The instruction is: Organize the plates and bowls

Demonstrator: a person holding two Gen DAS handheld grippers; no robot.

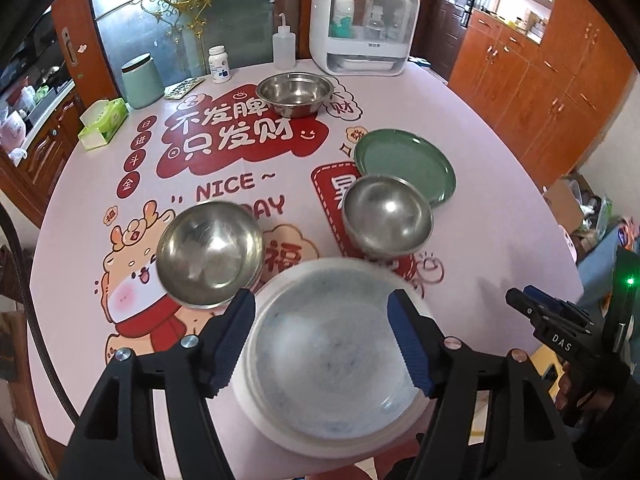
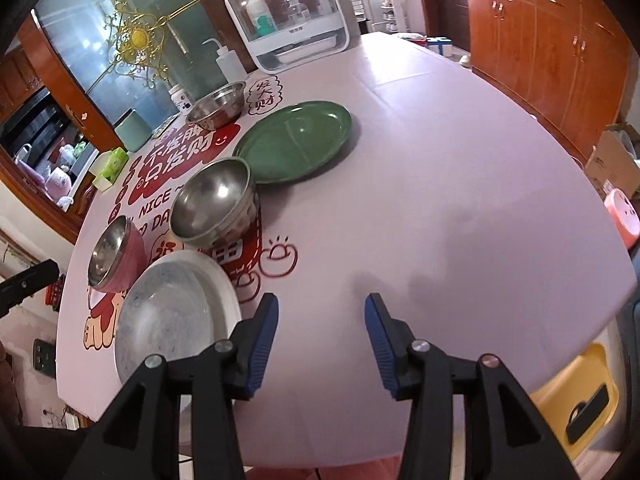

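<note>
Pink tabletop [image 1: 500,220] carries the white plate [image 1: 332,360] directly beneath the left hand-held gripper [image 1: 322,340], jaws apart and empty; the right hand-held gripper [image 2: 322,344], also apart, hangs just beside its rim.

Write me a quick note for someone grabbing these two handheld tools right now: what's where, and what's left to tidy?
Left gripper: jaws open, empty, above the white plate at the table's near edge.
Right gripper: jaws open, empty, over bare tablecloth beside that plate.
Pink-sided steel bowl sits left of the plate; plain steel bowl behind it, against the green plate; wide steel basin farther back.
Done: nothing stacked.
Left: stack the plates, nest the bowls.
</note>
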